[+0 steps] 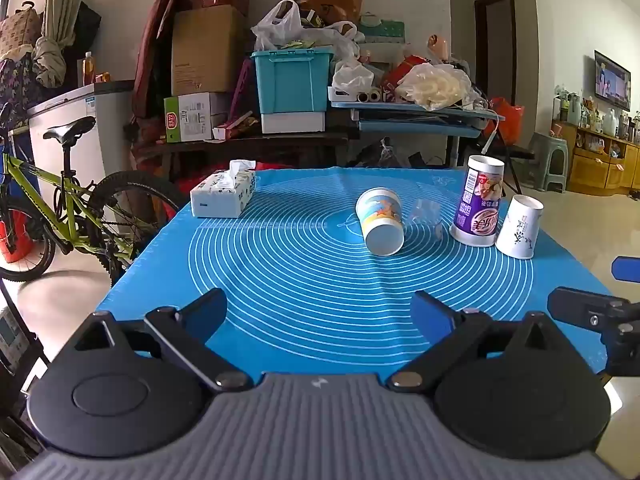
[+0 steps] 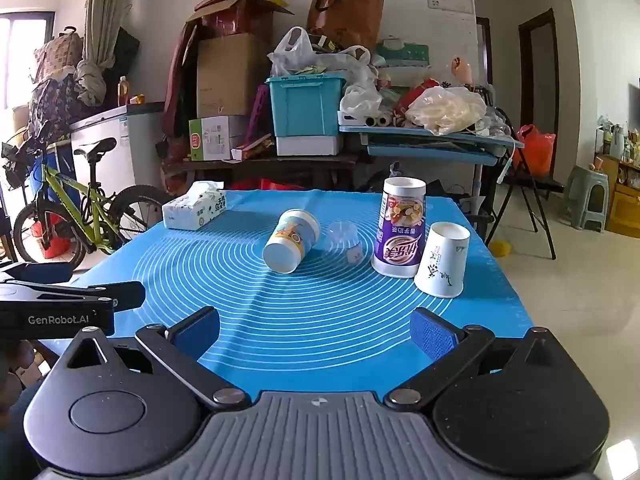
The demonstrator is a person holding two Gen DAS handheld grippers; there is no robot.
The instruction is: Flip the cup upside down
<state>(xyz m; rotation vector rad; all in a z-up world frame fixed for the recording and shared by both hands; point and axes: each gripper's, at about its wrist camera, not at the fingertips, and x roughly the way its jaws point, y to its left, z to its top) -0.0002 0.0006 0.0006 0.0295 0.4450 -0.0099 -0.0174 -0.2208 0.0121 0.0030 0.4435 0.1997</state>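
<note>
A paper cup with a cartoon print lies on its side on the blue mat, its base toward me; it also shows in the right wrist view. A clear plastic cup lies beside it. A tall purple cup and a white paper cup stand upside down at the right. My left gripper is open and empty, near the mat's front edge. My right gripper is open and empty, also near the front edge.
A tissue box sits at the mat's far left corner. A green bicycle stands left of the table. Cluttered shelves with boxes and a teal bin stand behind. The other gripper's fingers show at the right edge and left edge.
</note>
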